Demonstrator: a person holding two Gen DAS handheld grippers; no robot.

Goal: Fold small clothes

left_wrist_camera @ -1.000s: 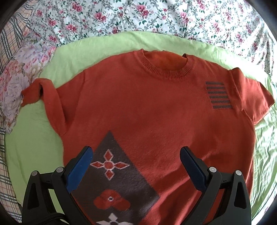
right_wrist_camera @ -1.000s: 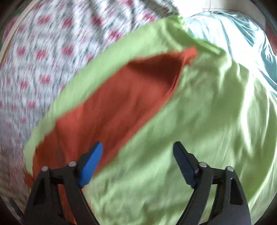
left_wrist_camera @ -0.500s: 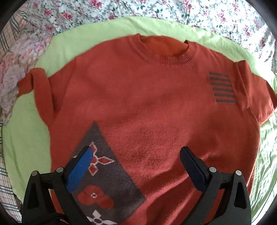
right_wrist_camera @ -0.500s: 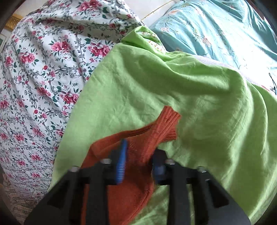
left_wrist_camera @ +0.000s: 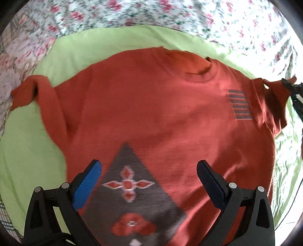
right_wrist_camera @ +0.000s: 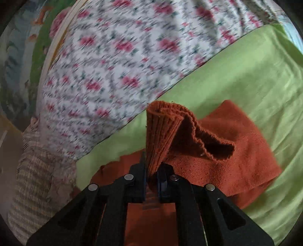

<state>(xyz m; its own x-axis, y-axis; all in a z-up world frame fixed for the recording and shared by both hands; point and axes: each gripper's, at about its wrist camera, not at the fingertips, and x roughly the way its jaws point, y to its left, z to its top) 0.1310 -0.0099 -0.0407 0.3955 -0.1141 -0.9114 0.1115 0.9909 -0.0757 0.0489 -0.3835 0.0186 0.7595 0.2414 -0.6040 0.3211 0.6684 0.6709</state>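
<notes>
An orange-red knit sweater [left_wrist_camera: 151, 117] lies front up on a green sheet [left_wrist_camera: 28, 147], with a grey patterned triangle [left_wrist_camera: 130, 189] at the hem and grey stripes [left_wrist_camera: 240, 105] on the chest. My left gripper [left_wrist_camera: 148, 181] is open and empty above the lower hem. My right gripper [right_wrist_camera: 152, 177] is shut on the ribbed cuff of the sweater's sleeve [right_wrist_camera: 162, 132] and holds it lifted off the sheet. In the left wrist view that gripper shows at the far right edge [left_wrist_camera: 289, 85], pulling the sleeve [left_wrist_camera: 272, 102] up. The other sleeve [left_wrist_camera: 34, 90] lies bunched at the left.
The green sheet [right_wrist_camera: 246, 75] covers a bed with a floral cover [left_wrist_camera: 170, 13] behind it, which also shows in the right wrist view [right_wrist_camera: 123, 66]. A plaid and floral cloth [right_wrist_camera: 32, 179] lies at one side.
My right gripper has closed on the sleeve cuff and lifted it off the sheet. My left gripper stayed open and drifted back over the hem.
</notes>
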